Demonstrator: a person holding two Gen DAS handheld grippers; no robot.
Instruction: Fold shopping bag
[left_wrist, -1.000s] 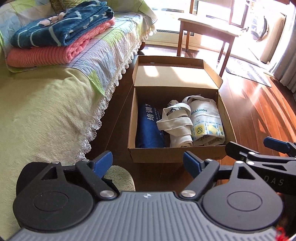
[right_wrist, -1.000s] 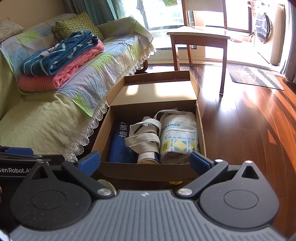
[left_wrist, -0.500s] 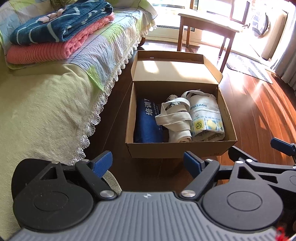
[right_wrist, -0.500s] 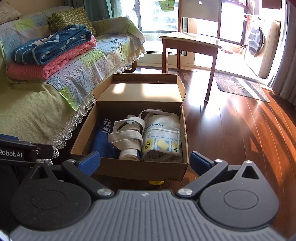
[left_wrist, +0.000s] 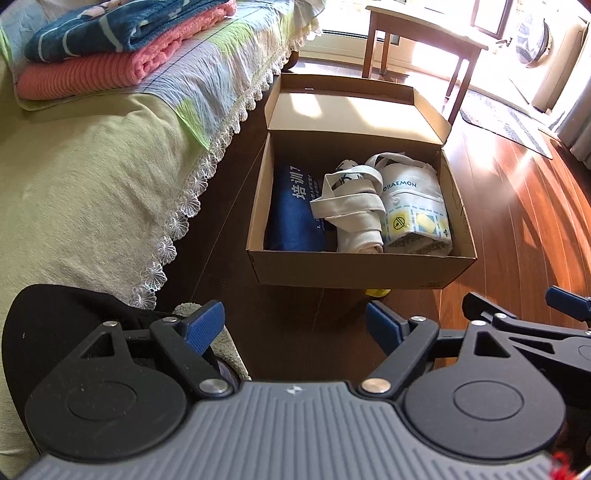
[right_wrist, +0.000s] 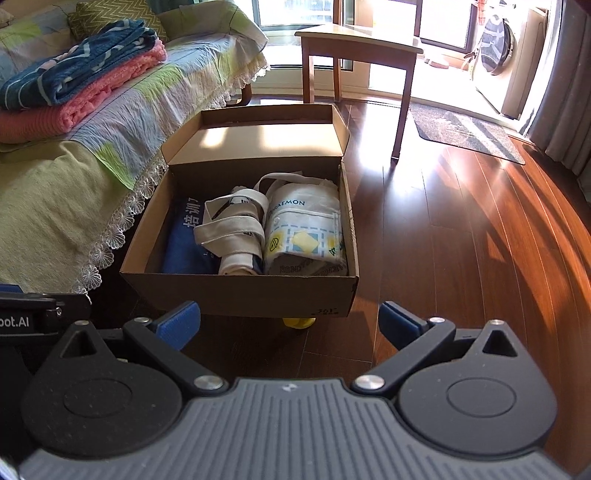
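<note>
An open cardboard box (left_wrist: 354, 266) (right_wrist: 240, 291) stands on the wooden floor beside the bed. Inside lie three folded shopping bags: a blue one (left_wrist: 295, 214) (right_wrist: 184, 243) on the left, a cream canvas one (left_wrist: 354, 214) (right_wrist: 232, 232) with straps wrapped round it in the middle, and a white printed one (left_wrist: 413, 206) (right_wrist: 306, 229) on the right. My left gripper (left_wrist: 295, 325) is open and empty, held short of the box. My right gripper (right_wrist: 290, 323) is also open and empty, just before the box's near wall. The right gripper's body (left_wrist: 524, 325) shows at the left wrist view's right edge.
A bed with a green cover (left_wrist: 85, 192) (right_wrist: 48, 206) lies left of the box, with folded pink and blue blankets (left_wrist: 110, 44) (right_wrist: 74, 81) on it. A wooden table (right_wrist: 358, 48), a mat (right_wrist: 465, 133) and a washing machine (right_wrist: 506, 62) stand farther back. A small yellow object (right_wrist: 299, 322) peeks from under the box.
Both grippers have drawn back and up from the box, which now sits farther off in both views. Both stay open and empty.
</note>
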